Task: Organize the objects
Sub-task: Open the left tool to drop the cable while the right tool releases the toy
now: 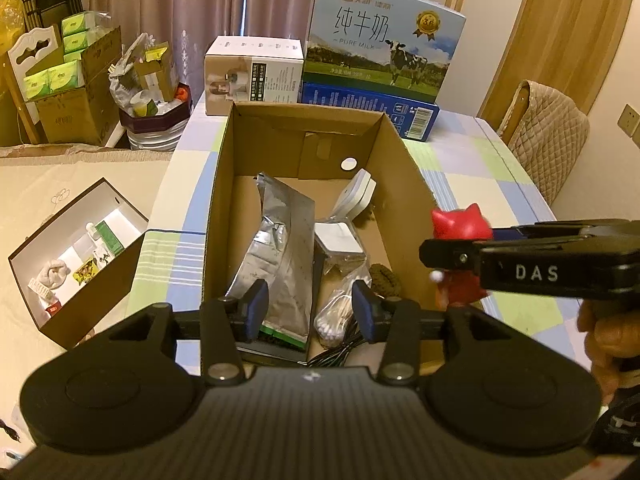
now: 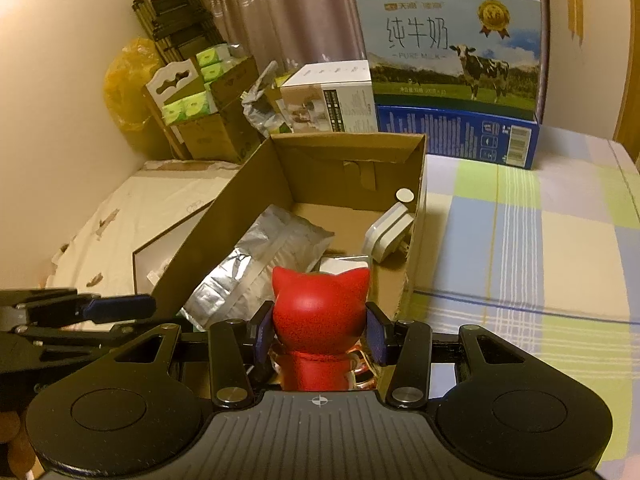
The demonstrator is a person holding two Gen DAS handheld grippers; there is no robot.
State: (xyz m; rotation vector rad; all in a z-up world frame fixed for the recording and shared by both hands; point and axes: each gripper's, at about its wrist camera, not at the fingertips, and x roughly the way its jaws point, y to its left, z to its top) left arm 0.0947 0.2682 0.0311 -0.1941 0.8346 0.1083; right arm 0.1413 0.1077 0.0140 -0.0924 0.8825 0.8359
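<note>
An open cardboard box (image 1: 224, 184) stands on the checked table and holds a silver foil bag (image 1: 280, 248), a white charger (image 1: 356, 196), a white packet (image 1: 340, 240), a bag of cotton swabs (image 1: 336, 316) and a black cable. My right gripper (image 2: 320, 330) is shut on a red cat-eared figurine (image 2: 320, 308) and holds it at the box's near right corner; the figurine also shows in the left wrist view (image 1: 460, 224). My left gripper (image 1: 310, 306) is open and empty above the box's near end. The box shows in the right wrist view (image 2: 224, 220) too.
A blue milk carton (image 1: 380, 52) and a white product box (image 1: 256, 76) stand on the table behind the cardboard box. A white-lined box (image 1: 80, 248) of small items lies on the bed at left. A padded chair (image 1: 548, 140) is at right. Tissue cartons stand at back left.
</note>
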